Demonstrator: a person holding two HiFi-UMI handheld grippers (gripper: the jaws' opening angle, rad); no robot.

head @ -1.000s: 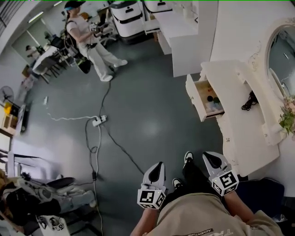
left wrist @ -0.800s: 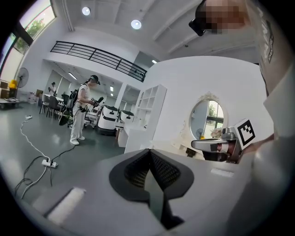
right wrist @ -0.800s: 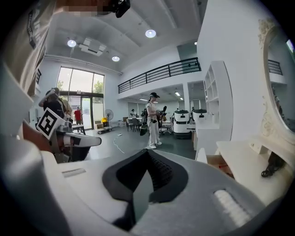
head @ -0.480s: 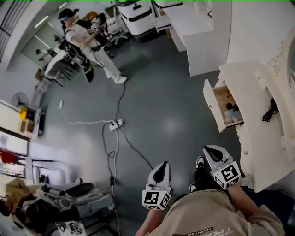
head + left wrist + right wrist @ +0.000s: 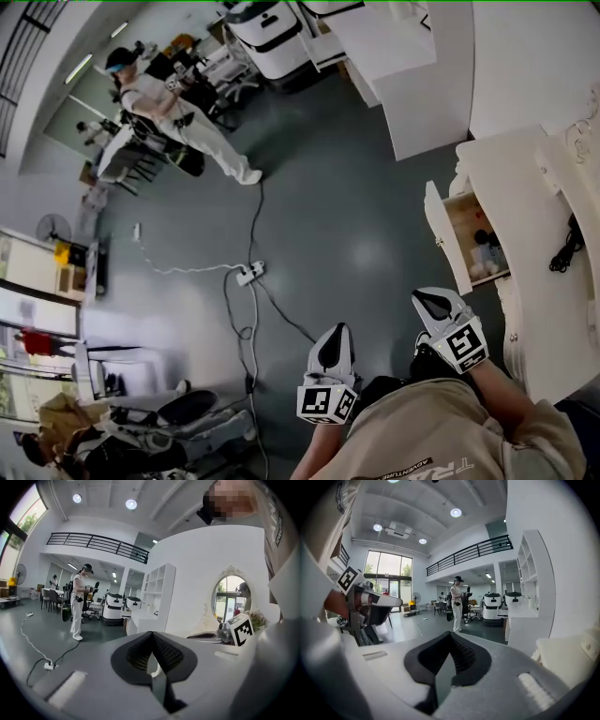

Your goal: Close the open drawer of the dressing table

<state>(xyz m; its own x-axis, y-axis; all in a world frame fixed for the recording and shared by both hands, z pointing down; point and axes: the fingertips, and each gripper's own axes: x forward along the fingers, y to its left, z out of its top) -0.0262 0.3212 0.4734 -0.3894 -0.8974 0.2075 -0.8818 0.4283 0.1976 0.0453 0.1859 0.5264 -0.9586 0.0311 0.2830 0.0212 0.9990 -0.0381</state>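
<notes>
Drawer (image 5: 466, 225) of the white bench (image 5: 525, 178) stands pulled out at the right side of the head view, its front panel facing the grey floor (image 5: 347, 197). A few small items lie inside, one dark and one bluish, too small to name. A black cable (image 5: 565, 246) lies coiled on the bench top beyond the drawer.

Both tools hang low in the head view, in front of the person's body and clear of the bench. The right tool (image 5: 428, 301) is the nearer one to the drawer, below it in the picture and not touching it; the left tool (image 5: 336, 334) is further off, over bare floor. In the left gripper view the left tool (image 5: 151, 635) has its jaws closed tip to tip with nothing between them. The right tool (image 5: 449, 635) shows the same in the right gripper view, jaws together and empty.

A white cabinet (image 5: 403, 66) stands against the wall past the bench. Across the room a second person (image 5: 178, 108) in light clothes stands beside chairs, and a cord runs from there over the floor to a power strip (image 5: 248, 274). An oval mirror (image 5: 229, 597) shows in the left gripper view.
</notes>
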